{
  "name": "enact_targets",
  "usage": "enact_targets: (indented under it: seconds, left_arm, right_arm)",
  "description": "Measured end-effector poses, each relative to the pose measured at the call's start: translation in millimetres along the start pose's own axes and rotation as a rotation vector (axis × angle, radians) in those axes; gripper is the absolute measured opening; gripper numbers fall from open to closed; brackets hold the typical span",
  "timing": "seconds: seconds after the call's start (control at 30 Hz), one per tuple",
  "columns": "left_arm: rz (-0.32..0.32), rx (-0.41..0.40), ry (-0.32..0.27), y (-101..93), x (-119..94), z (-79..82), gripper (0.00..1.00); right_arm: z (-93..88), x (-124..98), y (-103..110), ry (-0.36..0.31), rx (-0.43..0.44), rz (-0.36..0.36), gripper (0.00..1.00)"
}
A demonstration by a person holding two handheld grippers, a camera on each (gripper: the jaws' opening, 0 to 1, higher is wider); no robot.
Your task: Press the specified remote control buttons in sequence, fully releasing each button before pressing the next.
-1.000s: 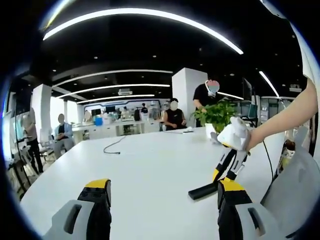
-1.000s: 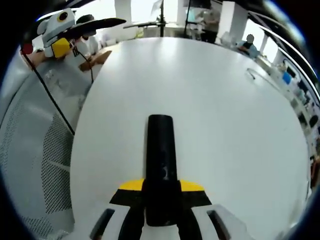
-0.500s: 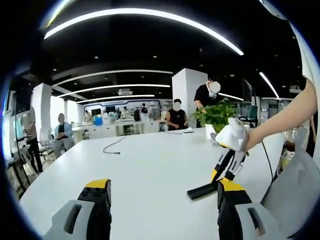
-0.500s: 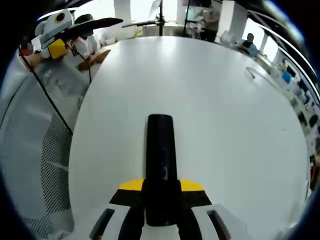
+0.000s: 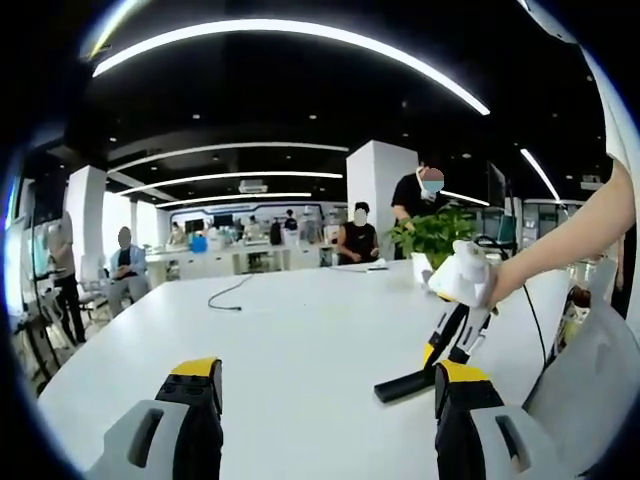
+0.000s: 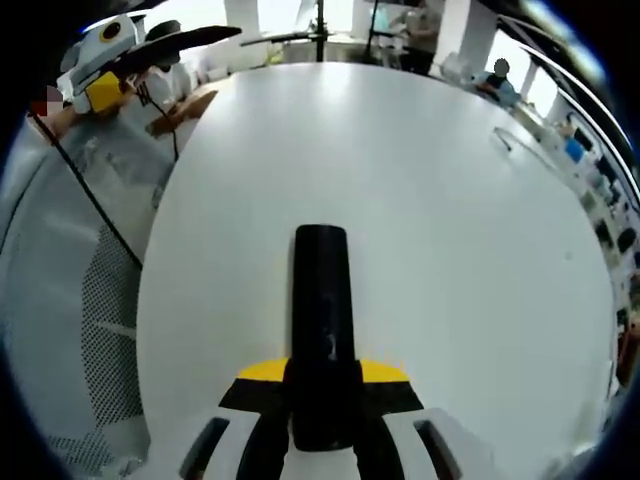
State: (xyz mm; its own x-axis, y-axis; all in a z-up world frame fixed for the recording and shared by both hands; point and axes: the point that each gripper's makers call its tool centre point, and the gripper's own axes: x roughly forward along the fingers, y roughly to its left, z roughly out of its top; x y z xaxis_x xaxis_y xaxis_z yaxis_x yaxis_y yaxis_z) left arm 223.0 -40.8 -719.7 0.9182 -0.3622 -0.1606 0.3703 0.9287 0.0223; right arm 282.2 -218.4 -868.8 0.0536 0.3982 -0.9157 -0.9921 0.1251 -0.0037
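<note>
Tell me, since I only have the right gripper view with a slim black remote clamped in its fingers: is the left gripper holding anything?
Observer: No. In the left gripper view the left gripper has its fingers wide apart, with bare white table between them.
Operator: Is the remote lifted clear of the table?
Observer: The slim black remote control slants down from the right gripper, its free end at the tabletop; I cannot tell whether it touches.
Operator: Anything beyond that gripper?
Observer: A green potted plant stands on the table behind it.

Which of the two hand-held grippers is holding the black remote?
The right hand-held gripper: its jaws are shut on the black remote. The left hand-held gripper stands open, holding nothing.
</note>
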Motion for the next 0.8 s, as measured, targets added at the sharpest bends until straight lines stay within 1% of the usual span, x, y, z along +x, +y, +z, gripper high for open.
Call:
enact_targets:
  seconds: [0.17, 0.5, 0.8]
  left_arm:
    - [-0.002, 0.002, 0.001, -0.5, 0.2, 0.0, 0.9]
    - [0.004, -0.003, -0.004, 0.8, -0.1, 0.7, 0.9]
    - [0.0, -0.003, 0.004, -0.7, -0.6, 1.4, 0.9]
  right_arm:
    - [-0.3, 0.3, -0.1, 0.036, 0.002, -0.002, 0.21]
    - [-1.3, -0.1, 0.1, 0.051, -0.011, 0.003, 0.21]
    - [-0.9, 0.4, 0.2, 0.099, -0.008, 0.005, 0.21]
